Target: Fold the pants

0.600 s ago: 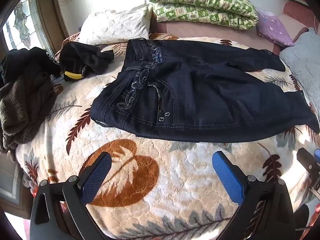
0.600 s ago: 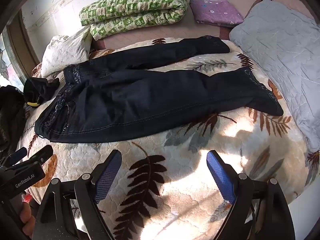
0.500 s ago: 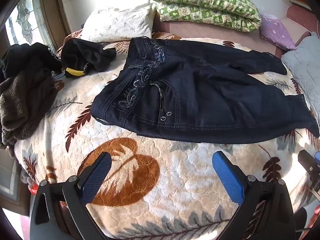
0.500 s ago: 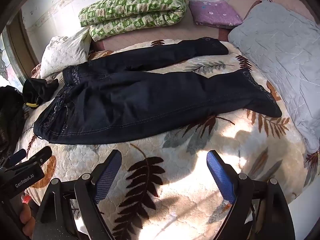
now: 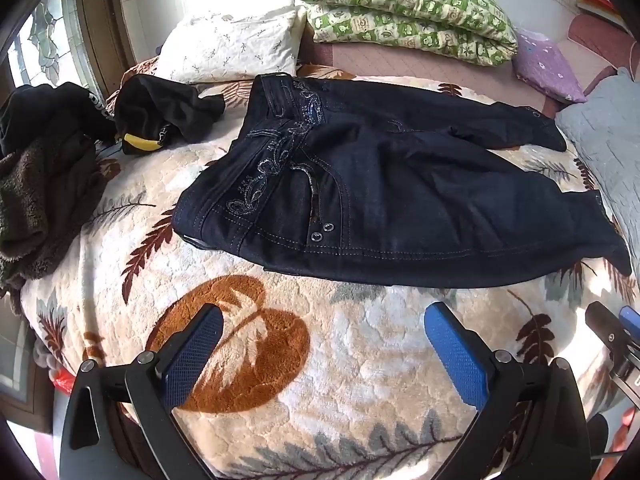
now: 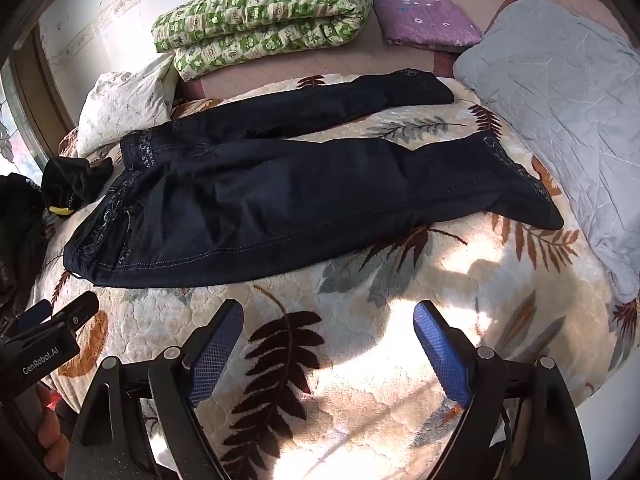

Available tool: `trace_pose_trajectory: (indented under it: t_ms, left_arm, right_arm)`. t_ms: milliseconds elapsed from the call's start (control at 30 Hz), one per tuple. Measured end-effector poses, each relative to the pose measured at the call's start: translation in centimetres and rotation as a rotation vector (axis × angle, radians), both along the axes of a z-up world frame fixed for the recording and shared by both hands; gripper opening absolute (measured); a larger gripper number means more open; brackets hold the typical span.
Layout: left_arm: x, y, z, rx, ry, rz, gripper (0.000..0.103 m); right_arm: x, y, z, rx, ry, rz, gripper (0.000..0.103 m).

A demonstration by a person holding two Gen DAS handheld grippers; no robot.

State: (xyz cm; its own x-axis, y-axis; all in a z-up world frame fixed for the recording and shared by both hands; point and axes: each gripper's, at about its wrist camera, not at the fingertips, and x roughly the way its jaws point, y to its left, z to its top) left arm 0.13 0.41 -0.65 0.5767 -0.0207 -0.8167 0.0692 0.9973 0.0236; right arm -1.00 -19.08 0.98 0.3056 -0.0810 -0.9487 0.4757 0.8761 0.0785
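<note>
The pants (image 5: 400, 200) lie flat on the bed (image 5: 360, 360), both legs spread out. My left gripper (image 5: 320, 352) and right gripper (image 6: 324, 348) hover near them, jaws wide apart, holding nothing. The cloth looks thick, floppy and a bit heavy. I think the waistband (image 5: 256, 184) and a leg end (image 6: 516, 176) are good spots to pinch.

Leaf-print blanket (image 5: 340, 360) covers bed. White pillow (image 5: 232, 50), green checked quilt (image 5: 404, 8), purple cloth (image 6: 424, 20) behind. Black garment (image 5: 164, 114) left.
</note>
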Motion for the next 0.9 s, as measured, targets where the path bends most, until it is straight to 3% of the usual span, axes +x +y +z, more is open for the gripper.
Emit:
trace_pose_trajectory:
  t_ms: [900]
  left_arm:
    - [0.38,0.00,0.03,-0.012,0.026,-0.006,0.102]
  right_arm:
    - [0.14,0.10,-0.64,0.003,0.021,0.014,0.088]
